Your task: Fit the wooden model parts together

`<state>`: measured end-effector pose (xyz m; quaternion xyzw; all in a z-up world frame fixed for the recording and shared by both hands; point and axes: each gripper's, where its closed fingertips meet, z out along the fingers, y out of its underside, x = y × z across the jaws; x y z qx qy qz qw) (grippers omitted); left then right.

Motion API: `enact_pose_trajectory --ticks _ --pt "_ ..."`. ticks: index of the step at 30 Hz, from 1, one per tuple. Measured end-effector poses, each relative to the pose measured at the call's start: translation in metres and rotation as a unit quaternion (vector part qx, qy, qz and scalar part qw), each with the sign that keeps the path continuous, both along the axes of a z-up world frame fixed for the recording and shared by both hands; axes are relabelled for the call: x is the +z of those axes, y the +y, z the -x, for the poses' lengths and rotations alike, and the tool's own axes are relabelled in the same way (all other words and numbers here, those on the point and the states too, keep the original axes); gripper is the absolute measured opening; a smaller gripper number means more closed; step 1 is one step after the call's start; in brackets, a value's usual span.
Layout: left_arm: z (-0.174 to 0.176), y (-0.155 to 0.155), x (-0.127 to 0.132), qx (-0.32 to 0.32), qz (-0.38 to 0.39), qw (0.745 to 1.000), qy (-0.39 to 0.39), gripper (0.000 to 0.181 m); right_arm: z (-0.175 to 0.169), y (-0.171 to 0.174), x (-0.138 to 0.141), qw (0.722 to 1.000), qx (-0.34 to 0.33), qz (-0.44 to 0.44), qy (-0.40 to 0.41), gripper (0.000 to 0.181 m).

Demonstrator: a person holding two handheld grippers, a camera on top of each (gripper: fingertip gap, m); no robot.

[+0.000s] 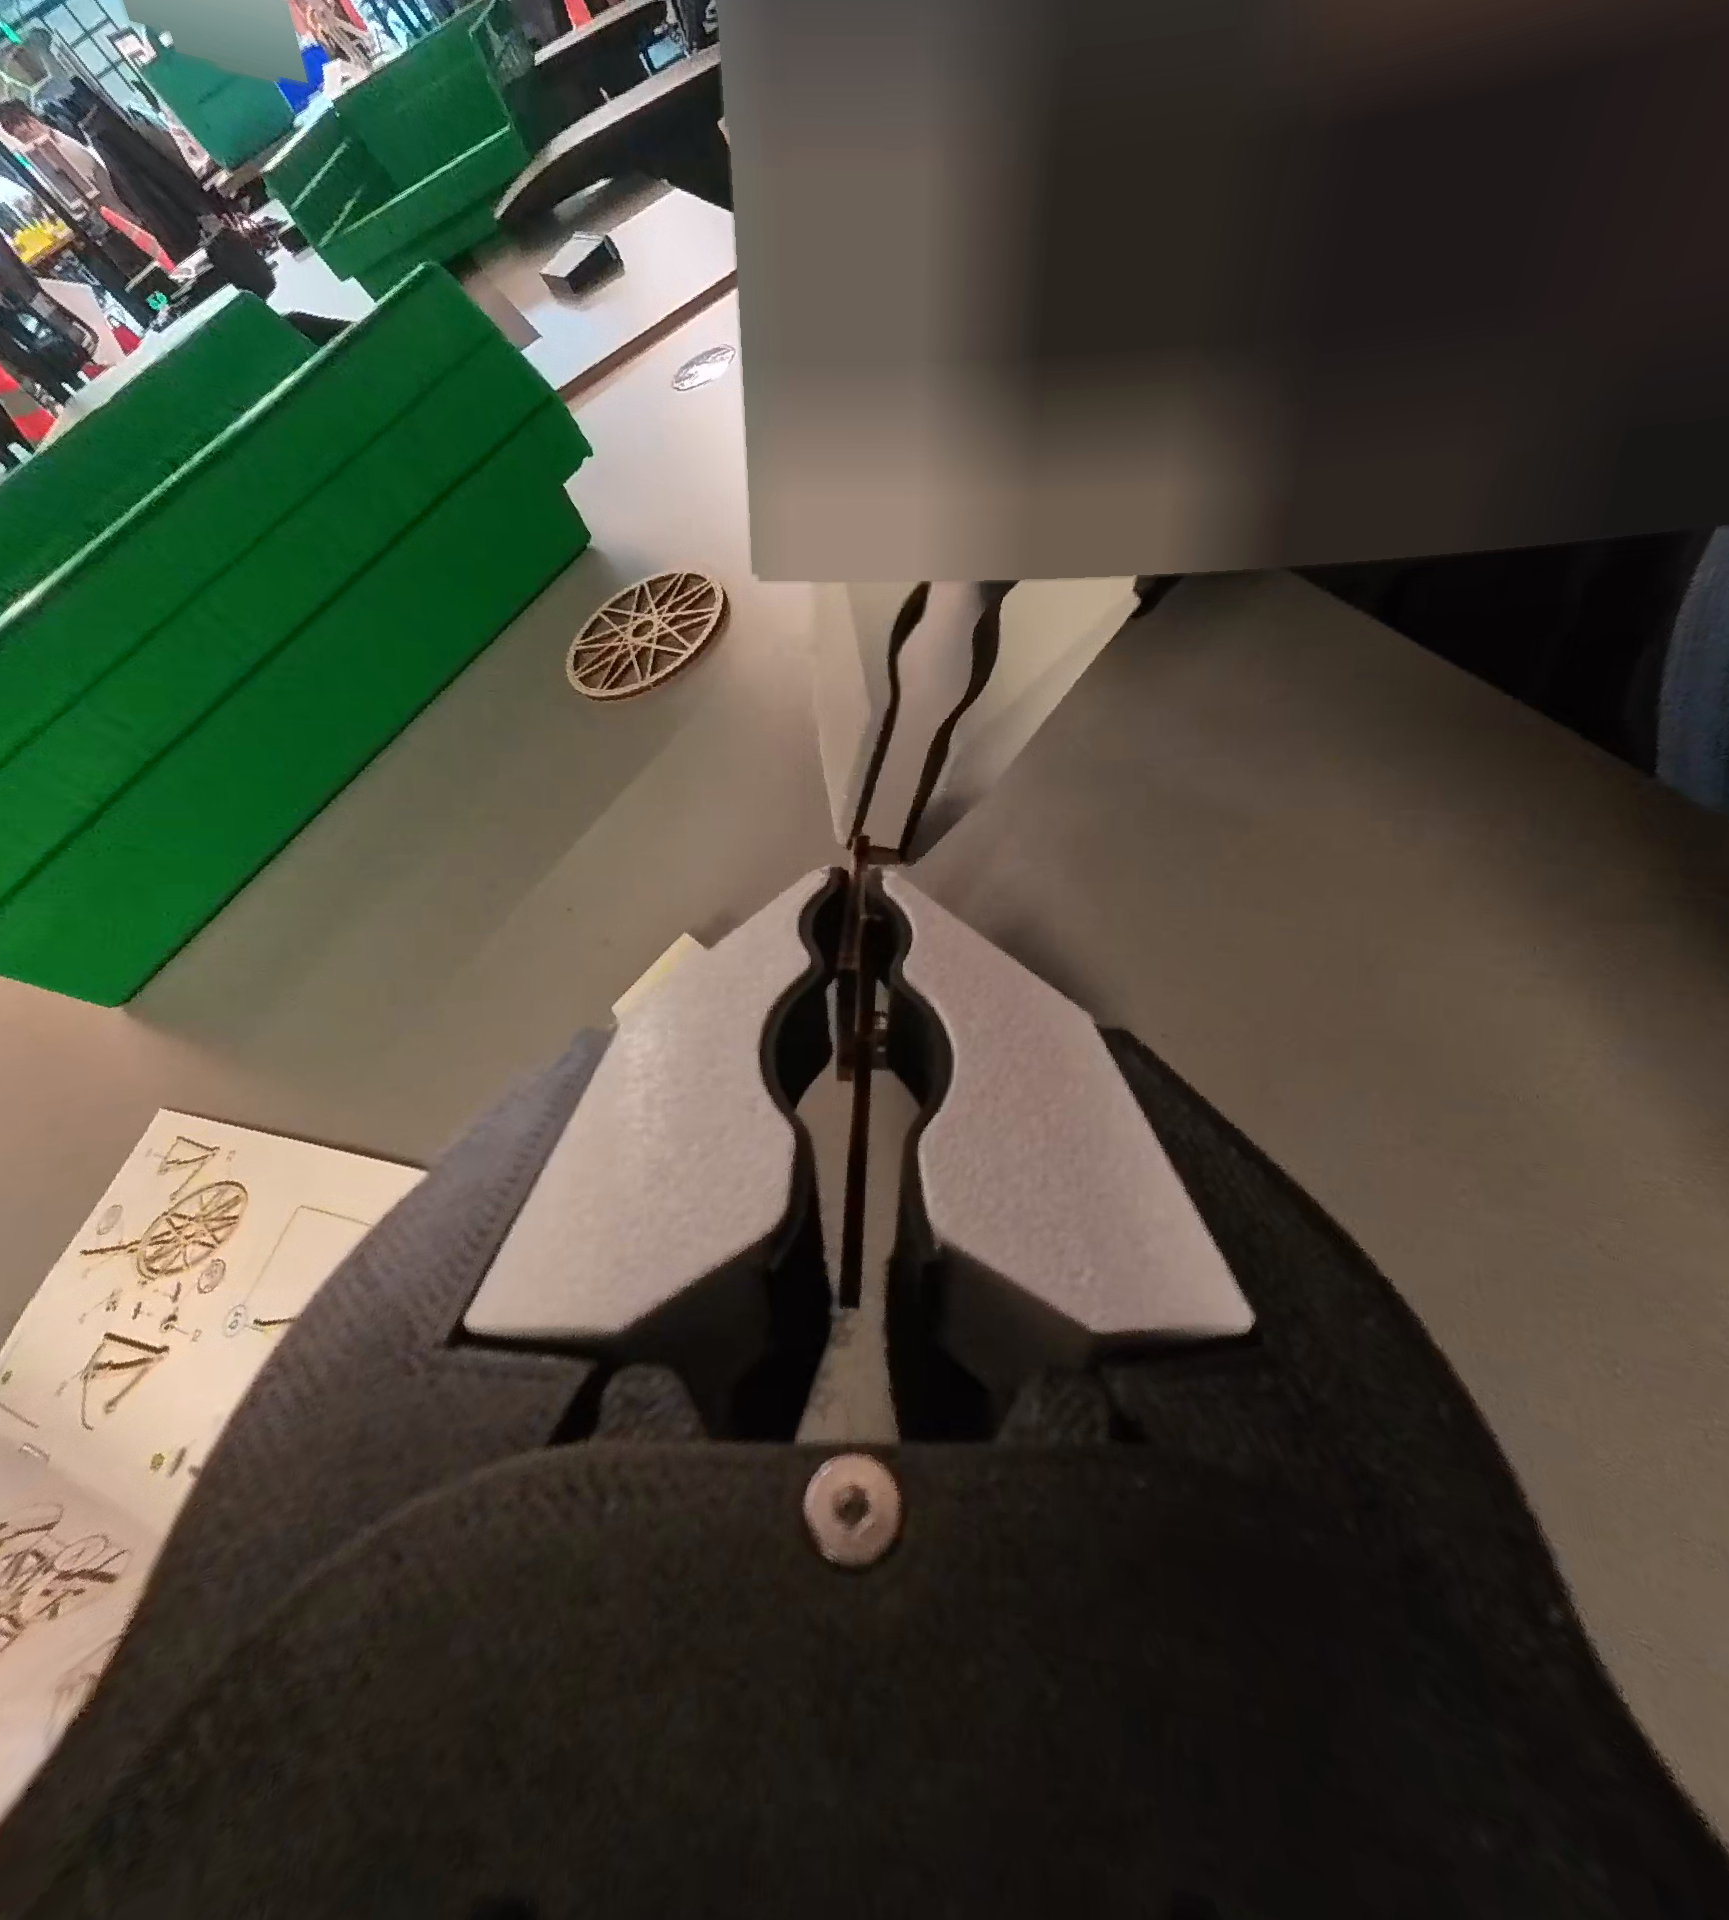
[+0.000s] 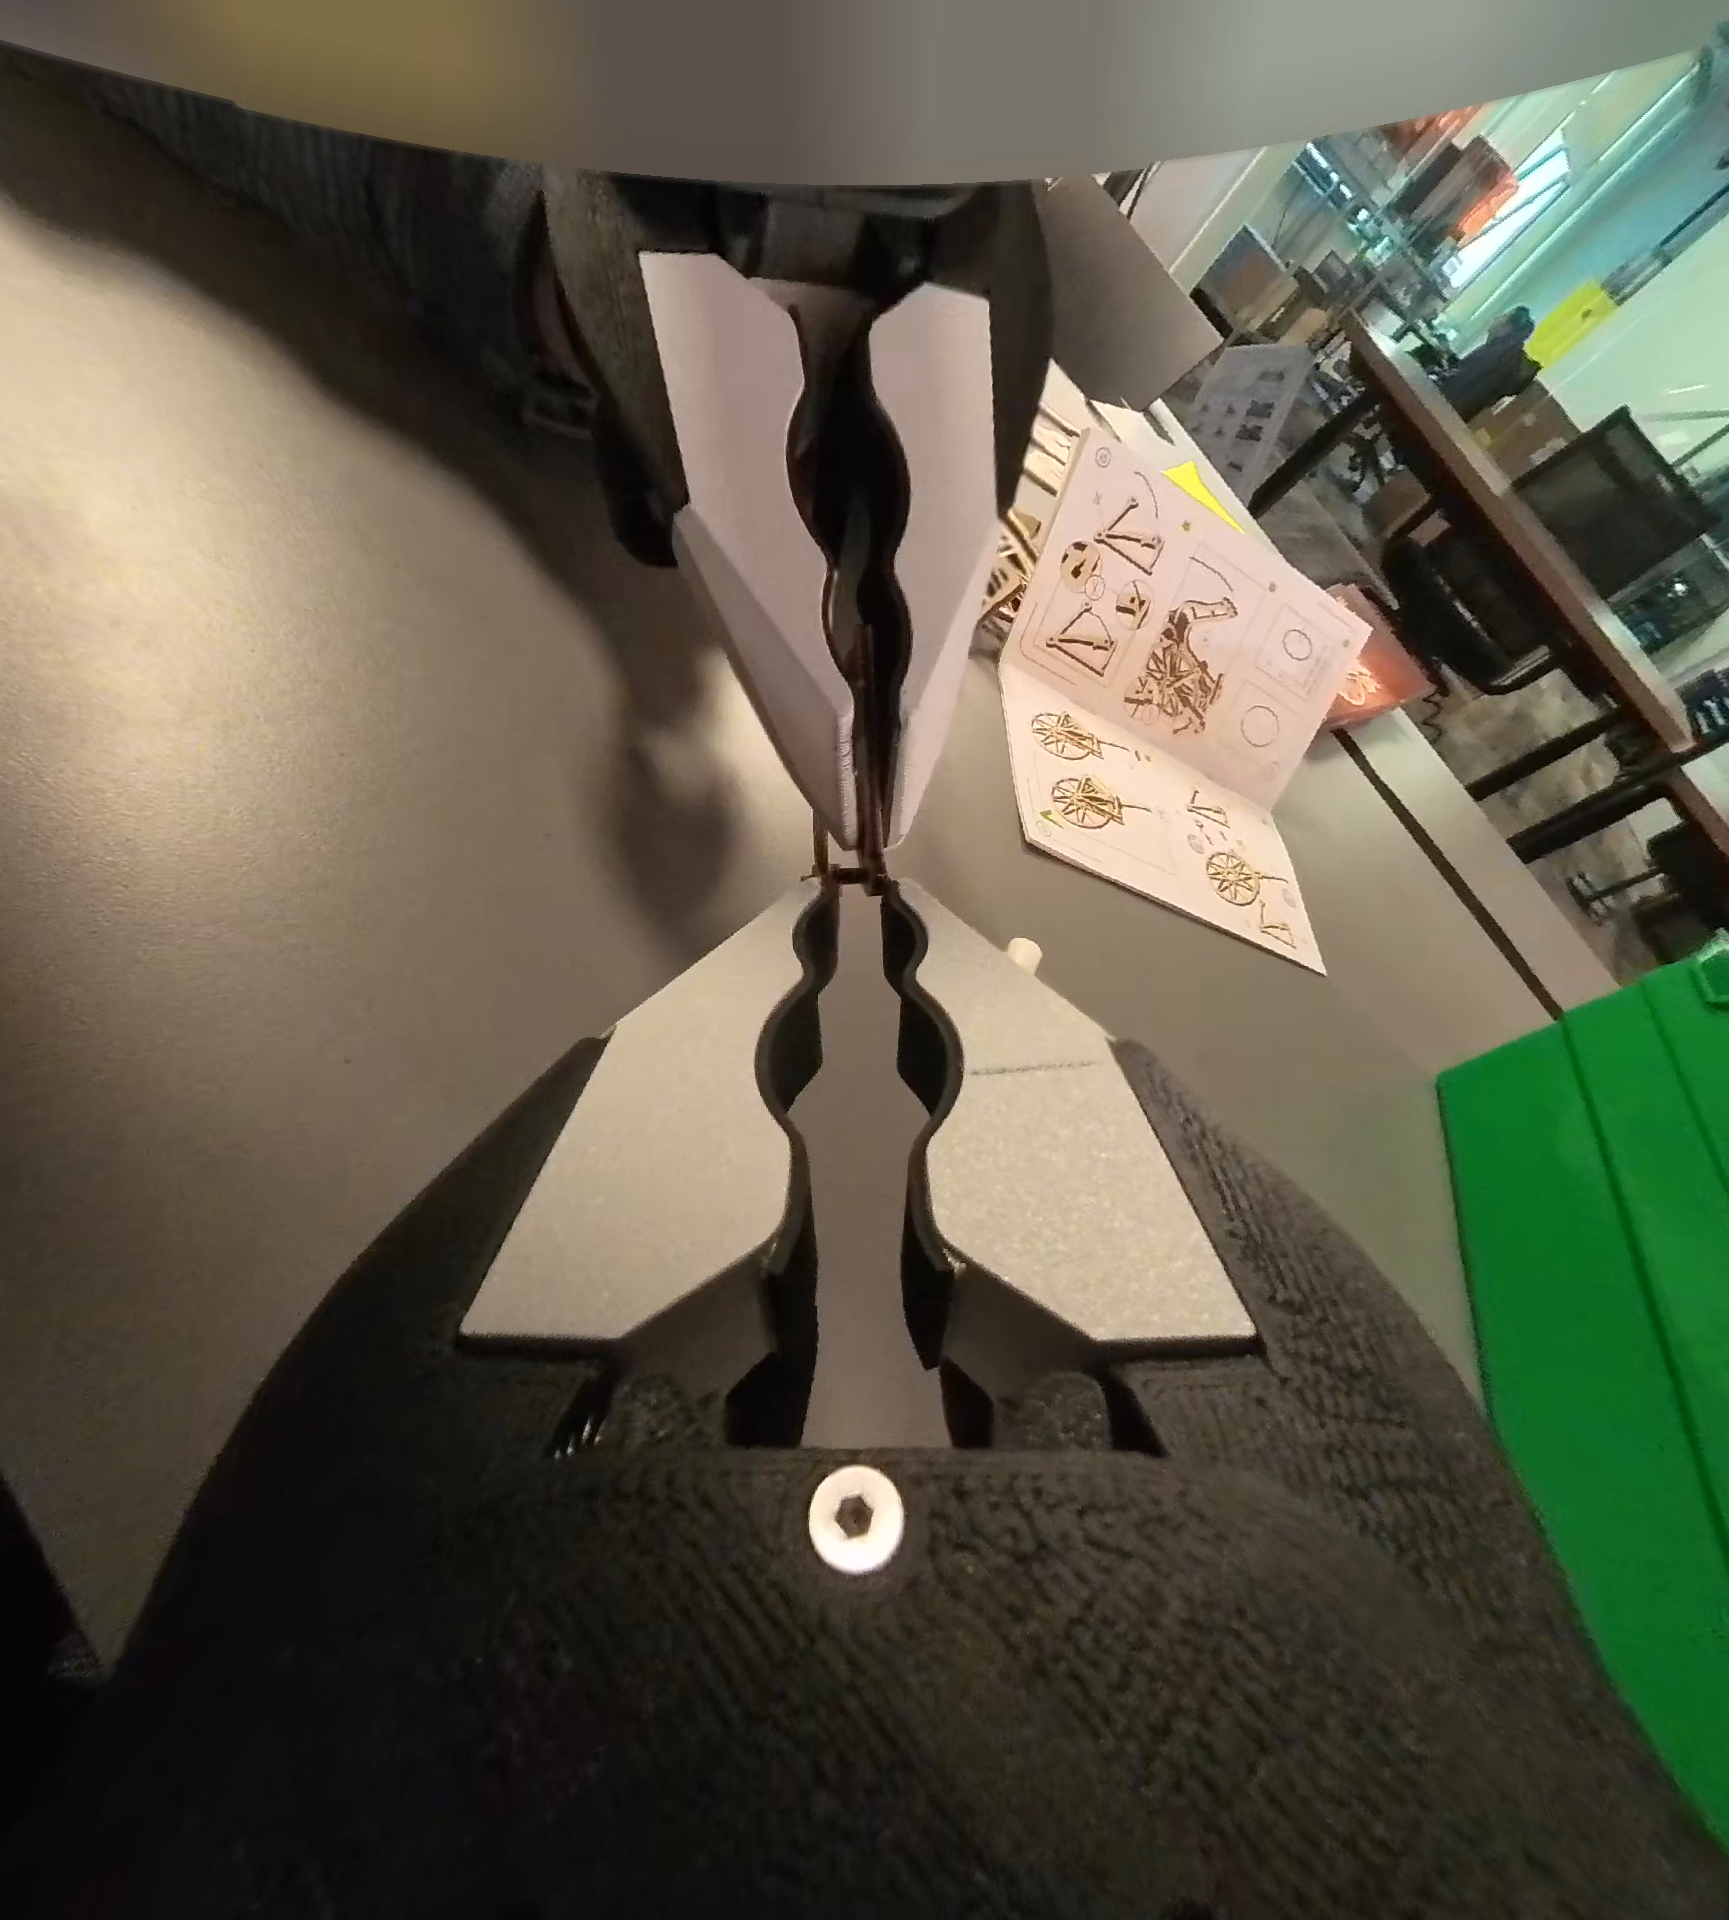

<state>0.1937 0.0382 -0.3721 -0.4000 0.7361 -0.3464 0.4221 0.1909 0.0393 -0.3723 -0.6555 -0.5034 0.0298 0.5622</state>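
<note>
My left gripper (image 1: 855, 883) is shut on a thin flat wooden part (image 1: 852, 1143), seen edge-on between its white fingers. My right gripper (image 2: 847, 896) faces it tip to tip and is shut on a small wooden part (image 2: 844, 875) held across its fingertips. The two wooden parts meet where the gripper tips touch, above the grey table (image 1: 1307, 1039). In the right wrist view the left gripper (image 2: 868, 831) comes down from the top. In the left wrist view the right gripper (image 1: 881, 847) comes in from above. A round wooden spoked wheel (image 1: 646, 636) lies flat on the table, left of the grippers.
An open instruction booklet (image 1: 112, 1351) lies at the lower left and also shows in the right wrist view (image 2: 1182, 707). Green bins (image 1: 216, 623) stand at the left, and one (image 2: 1649, 1247) at the right. More wooden parts (image 2: 1021, 561) lie behind the left gripper. My two grippers' fingertips are within a few centimetres of each other.
</note>
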Motion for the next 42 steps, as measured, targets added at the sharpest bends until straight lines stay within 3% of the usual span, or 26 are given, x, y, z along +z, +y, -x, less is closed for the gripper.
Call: enact_pose_trajectory --ticks 15,42 --pt "0.0030 -0.0069 -0.0065 -0.025 0.021 0.999 0.030 0.002 0.0065 -0.0068 -0.0028 0.999 0.036 0.011 0.002 0.006" --pt "0.0011 -0.0058 -0.0068 -0.014 0.028 0.999 0.034 0.002 0.0058 -0.0041 -0.0016 1.000 0.010 -0.020 -0.013 0.006"
